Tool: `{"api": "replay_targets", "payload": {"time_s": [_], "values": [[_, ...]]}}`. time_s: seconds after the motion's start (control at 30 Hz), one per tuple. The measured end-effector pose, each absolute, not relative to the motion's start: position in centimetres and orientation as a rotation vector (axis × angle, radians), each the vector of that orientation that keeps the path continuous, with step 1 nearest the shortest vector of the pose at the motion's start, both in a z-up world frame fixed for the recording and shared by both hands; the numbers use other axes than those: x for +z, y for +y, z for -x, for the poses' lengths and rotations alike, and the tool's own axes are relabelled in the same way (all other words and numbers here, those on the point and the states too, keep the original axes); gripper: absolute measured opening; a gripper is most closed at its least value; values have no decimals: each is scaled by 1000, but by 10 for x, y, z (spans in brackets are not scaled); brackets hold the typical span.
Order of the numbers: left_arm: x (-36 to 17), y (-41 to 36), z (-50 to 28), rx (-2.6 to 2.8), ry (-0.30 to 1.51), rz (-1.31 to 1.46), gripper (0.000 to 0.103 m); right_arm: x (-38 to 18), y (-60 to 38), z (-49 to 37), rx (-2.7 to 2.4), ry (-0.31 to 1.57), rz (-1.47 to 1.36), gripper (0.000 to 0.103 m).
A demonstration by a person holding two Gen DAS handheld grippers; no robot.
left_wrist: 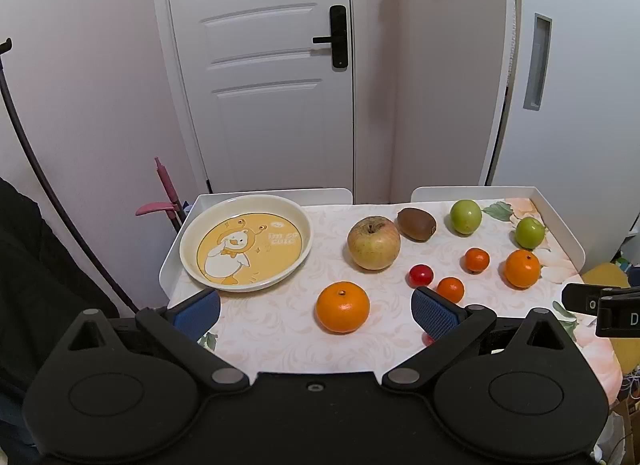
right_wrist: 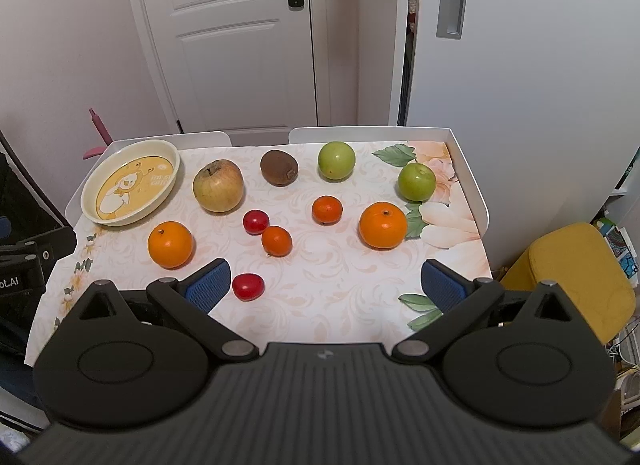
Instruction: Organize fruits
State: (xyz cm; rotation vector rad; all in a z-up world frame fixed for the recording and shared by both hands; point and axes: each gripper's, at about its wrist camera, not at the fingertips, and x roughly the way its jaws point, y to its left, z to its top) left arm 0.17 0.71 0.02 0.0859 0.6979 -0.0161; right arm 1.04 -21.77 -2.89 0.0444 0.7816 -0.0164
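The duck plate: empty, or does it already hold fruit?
Empty. The duck plate shows its whole printed base in both views, and every fruit, including the apple beside it, lies on the tablecloth outside its rim.

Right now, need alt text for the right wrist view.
Open right gripper hovers over a floral-clothed table scattered with loose fruit: three oranges, two small tangerines, two red cherry tomatoes, a yellowish apple, a kiwi and two green apples. An empty duck-print plate sits at far left.
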Motion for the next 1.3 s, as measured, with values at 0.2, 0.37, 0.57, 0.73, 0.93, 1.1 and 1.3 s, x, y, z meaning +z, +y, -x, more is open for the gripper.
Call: {"api": "replay_targets", "payload": {"time_s": [0.2,0.37,0.57,0.73,0.93,1.1,1.3], "values": [[0,7,-2,-15,698,-86,103,-29,-218,-11,-19,782,-48,103],[1,5,-2,-16,697,-86,103,-29,-218,-12,-22,781,-50,103],[1,5,-3,-16,696,-84,103,-28,-218,-12,-20,780,-48,103],[2,5,-4,-22,698,-71,103,-29,-218,-14,-15,779,-47,103],[3,4,-3,-19,690,-79,103,-28,-217,-14,-14,776,-48,103],[3,3,-3,-17,689,-80,103,-28,-218,-15,-12,775,-48,103],[4,3,-3,-16,688,-71,103,-28,-219,-16,-10,771,-49,103]]}}
